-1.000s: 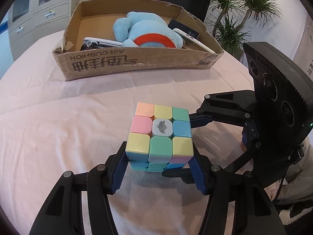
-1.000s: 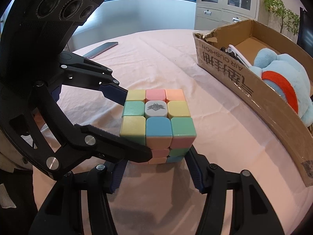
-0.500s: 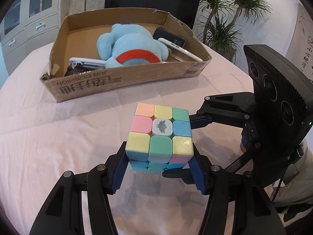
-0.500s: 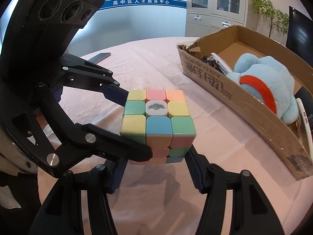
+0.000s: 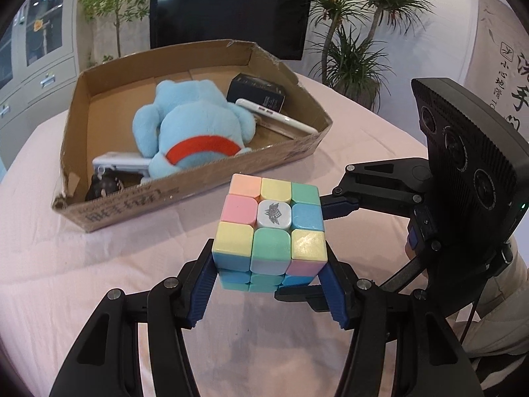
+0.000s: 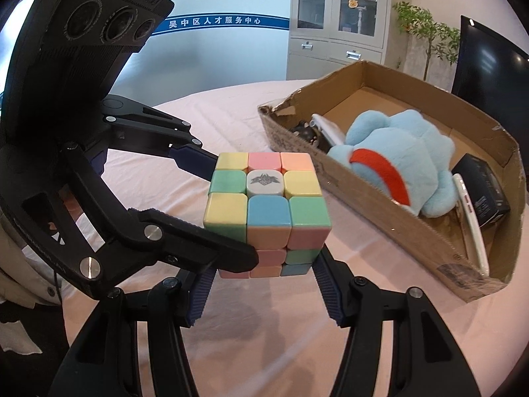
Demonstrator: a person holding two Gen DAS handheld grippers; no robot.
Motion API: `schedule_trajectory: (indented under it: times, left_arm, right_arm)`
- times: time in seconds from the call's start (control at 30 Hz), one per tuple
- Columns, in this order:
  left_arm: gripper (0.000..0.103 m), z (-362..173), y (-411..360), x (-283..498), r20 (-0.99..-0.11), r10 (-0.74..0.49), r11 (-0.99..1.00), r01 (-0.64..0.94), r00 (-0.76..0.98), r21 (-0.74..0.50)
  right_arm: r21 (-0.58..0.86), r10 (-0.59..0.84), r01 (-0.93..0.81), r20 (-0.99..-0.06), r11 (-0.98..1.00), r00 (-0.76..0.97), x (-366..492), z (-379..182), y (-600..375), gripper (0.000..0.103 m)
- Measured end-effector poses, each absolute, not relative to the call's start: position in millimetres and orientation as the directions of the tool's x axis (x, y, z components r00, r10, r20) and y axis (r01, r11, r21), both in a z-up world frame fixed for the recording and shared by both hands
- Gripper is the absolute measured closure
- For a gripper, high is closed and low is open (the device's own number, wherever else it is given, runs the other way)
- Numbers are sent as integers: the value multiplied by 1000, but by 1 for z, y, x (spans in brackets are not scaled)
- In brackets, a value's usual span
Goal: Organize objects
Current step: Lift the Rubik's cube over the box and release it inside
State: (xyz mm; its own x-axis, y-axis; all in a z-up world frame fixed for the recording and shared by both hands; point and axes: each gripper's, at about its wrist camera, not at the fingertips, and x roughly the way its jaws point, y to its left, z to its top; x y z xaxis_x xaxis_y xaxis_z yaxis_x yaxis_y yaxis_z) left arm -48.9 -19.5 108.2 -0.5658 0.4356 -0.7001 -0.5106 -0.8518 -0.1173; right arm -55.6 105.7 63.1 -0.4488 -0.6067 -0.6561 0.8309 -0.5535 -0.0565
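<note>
A pastel puzzle cube (image 5: 271, 228) is held in the air above the pink tablecloth. My left gripper (image 5: 269, 278) is shut on its left and right sides. My right gripper (image 6: 264, 264) is shut on the same cube (image 6: 266, 208) from the other two sides. Each gripper shows in the other's view, the right one (image 5: 330, 248) at the cube's right, the left one (image 6: 228, 208) at its left. The open cardboard box (image 5: 195, 195) lies beyond the cube, lower than it, and shows at the right in the right wrist view (image 6: 380, 198).
The box holds a blue plush toy (image 5: 195, 132), a white phone (image 5: 274, 115), a dark small box (image 5: 256, 94), a white flat device (image 5: 119, 162) and a small dark object (image 5: 102, 188). A monitor (image 5: 228, 10) and plants (image 5: 357, 49) stand behind the table.
Both grippers have lifted the cube off the tablecloth, still shut on it. The box now looks lower and its inside shows more.
</note>
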Motion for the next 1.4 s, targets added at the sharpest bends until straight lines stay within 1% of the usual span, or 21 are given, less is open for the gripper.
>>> schedule_trajectory:
  times: [0.3, 0.57, 1.17, 1.4]
  left_arm:
    - [46, 125, -9, -61, -683, 449, -836, -540, -576, -94]
    - [46, 133, -10, -71, -676, 438, -844, -531, -592, -82]
    - [46, 162, -30, -97, -634, 430, -851, -524, -643, -46]
    - [46, 178, -41, -110, -610, 418, -859, -511, -673, -25]
  right_arm:
    - [-85, -596, 811, -635, -579, -492, -68, 79, 115, 48]
    - [-91, -603, 807, -616, -584, -506, -78, 87, 114, 48]
    - [-131, -620, 804, -570, -579, -539, -108, 112, 97, 48]
    - [-177, -611, 795, -551, -580, -568, -125, 125, 83, 48]
